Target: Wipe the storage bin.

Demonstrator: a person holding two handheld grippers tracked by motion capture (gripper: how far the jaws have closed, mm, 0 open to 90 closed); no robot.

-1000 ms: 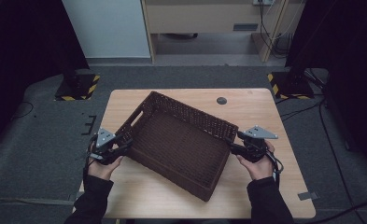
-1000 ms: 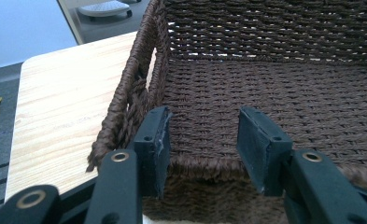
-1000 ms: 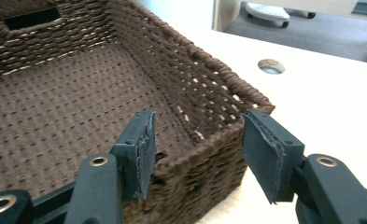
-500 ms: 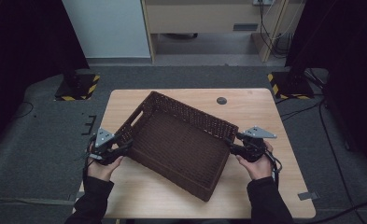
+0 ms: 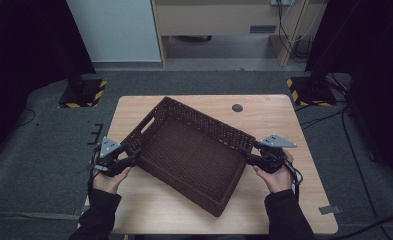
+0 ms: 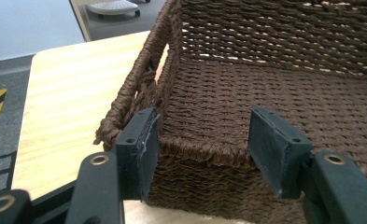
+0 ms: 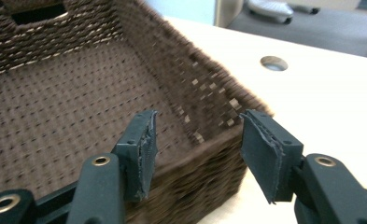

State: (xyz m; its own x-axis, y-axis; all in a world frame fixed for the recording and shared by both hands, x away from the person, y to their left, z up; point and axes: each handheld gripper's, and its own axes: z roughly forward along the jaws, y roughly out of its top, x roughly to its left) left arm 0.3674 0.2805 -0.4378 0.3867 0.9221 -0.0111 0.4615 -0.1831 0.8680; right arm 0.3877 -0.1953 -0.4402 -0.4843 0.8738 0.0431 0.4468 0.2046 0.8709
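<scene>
**Woven Basket Released at the Near Edge of the Table**

The basket [image 5: 191, 150] was a rectangular tray of dark brown wicker, tightly plaited, with a braided rim and a slot handle cut into each short wall. It lay on the table [image 5: 284, 125] turned at an angle, one corner toward the near edge and the opposite corner toward the far edge.

My left gripper [image 6: 202, 144] sat at the basket's corner on the left side of the table. Its jaws had just been opening and stood wide apart, with the braided rim between the pads; the pads [image 6: 141, 144] were ribbed dark rubber, and the left one sat just beside the weave without clamping it. In the high view the same gripper [image 5: 126, 161] pointed at the basket wall.

My right gripper [image 7: 197, 149] faced the basket's corner on the right side. Its jaws stood apart, straddling the corner with a gap on both sides. The high view showed it [image 5: 251, 157] at the rim, with its grey three-cornered plate on top.

The table was pale wood laminate with rounded corners and a round cable hole [image 5: 237, 107] near the far edge. The floor [image 5: 49, 150] was grey carpet. Two stand bases with yellow-black striping [image 5: 84, 95] stood beyond the far corners.
</scene>
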